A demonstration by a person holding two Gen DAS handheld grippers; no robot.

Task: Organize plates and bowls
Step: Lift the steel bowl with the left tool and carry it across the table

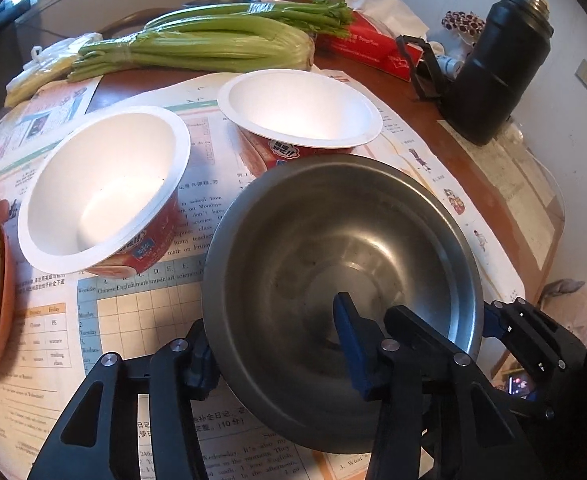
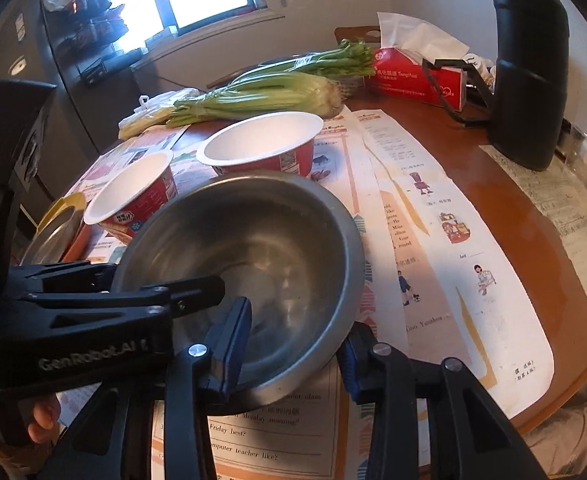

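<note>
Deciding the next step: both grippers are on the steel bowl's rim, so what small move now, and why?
Probably lift the steel bowl straight up a little. The left gripper and right gripper each pinch its near rim, it is tilted, and two empty paper bowls stand close behind.

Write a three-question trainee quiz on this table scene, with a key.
1. True or false: both paper bowls are empty.
2. What lies on the table behind the paper bowls? A. celery B. bread C. bananas
3. Name the thing whose rim the left gripper and the right gripper each straddle, with one finger inside and one outside.
Key: 1 true; 2 A; 3 the steel bowl.
</note>
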